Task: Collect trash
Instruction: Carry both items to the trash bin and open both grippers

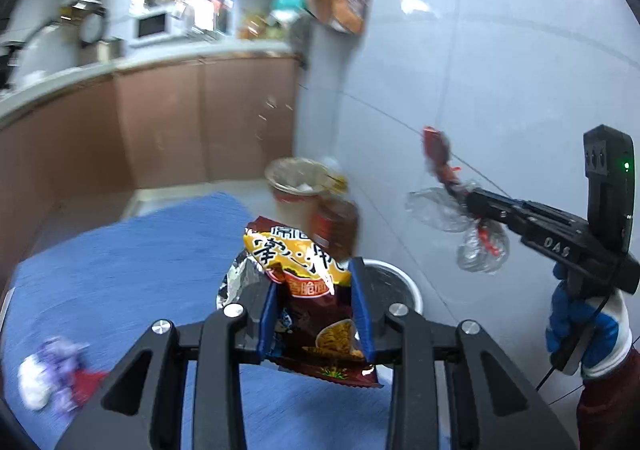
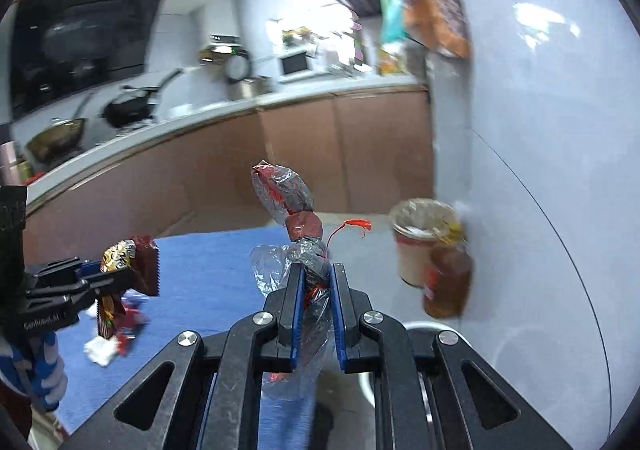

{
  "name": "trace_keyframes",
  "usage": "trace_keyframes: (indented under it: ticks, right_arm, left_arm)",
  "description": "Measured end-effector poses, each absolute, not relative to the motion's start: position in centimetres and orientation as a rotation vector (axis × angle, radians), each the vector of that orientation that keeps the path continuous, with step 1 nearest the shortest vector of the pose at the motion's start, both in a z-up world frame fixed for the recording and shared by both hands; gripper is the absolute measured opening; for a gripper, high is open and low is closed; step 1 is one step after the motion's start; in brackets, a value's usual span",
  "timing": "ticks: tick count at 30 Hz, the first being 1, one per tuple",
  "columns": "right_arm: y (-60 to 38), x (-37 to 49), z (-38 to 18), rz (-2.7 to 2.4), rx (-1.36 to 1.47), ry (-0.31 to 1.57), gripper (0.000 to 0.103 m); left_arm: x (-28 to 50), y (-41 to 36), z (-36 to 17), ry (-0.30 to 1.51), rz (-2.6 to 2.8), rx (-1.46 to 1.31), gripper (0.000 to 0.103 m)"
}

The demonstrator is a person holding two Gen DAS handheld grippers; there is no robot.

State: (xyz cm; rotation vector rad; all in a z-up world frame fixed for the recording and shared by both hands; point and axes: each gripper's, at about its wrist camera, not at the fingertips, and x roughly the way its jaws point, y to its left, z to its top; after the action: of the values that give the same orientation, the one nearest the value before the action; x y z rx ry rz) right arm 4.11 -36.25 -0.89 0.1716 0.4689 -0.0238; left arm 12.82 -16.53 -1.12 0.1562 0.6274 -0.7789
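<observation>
My left gripper (image 1: 316,306) is shut on a brown and yellow snack bag (image 1: 308,262), held above the blue tablecloth (image 1: 120,250); the same snack bag (image 2: 128,262) shows at the left of the right wrist view. My right gripper (image 2: 316,298) is shut on a crumpled clear wrapper with red print (image 2: 292,210); from the left wrist camera this clear wrapper (image 1: 460,210) hangs from the right gripper (image 1: 468,198) at the right. A white-rimmed bin (image 1: 396,282) sits just behind the snack bag, mostly hidden. More crumpled trash (image 1: 52,374) lies on the cloth at the lower left.
A paper cup with tissue inside (image 1: 296,186) and a brown bottle (image 1: 336,226) stand at the table's far edge by the white wall (image 1: 500,70). Brown kitchen cabinets (image 1: 180,122) and a cluttered counter run behind. A gloved hand (image 1: 580,330) holds the right gripper.
</observation>
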Motion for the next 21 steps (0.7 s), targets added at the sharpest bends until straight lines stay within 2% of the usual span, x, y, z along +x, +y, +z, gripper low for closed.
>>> trace_keyframes:
  ticks: [9, 18, 20, 21]
  right_arm:
    - [-42.4, 7.6, -8.6, -0.219, 0.207, 0.625, 0.012]
    - [-47.2, 11.1, -16.5, -0.335, 0.269, 0.769, 0.013]
    - [-47.9, 11.6, -17.4, -0.351, 0.281, 0.785, 0.015]
    - [-48.3, 11.9, -18.0, -0.364, 0.279, 0.795, 0.015]
  left_arm:
    - [19.2, -28.8, -9.0, 0.837, -0.925, 0.185, 0.032]
    - [24.6, -36.7, -16.6, 1.037, -0.914, 0.159, 0.035]
    - [25.1, -37.7, -18.0, 1.071, -0.901, 0.152, 0.038]
    - [25.3, -38.0, -18.4, 1.082, -0.898, 0.149, 0.043]
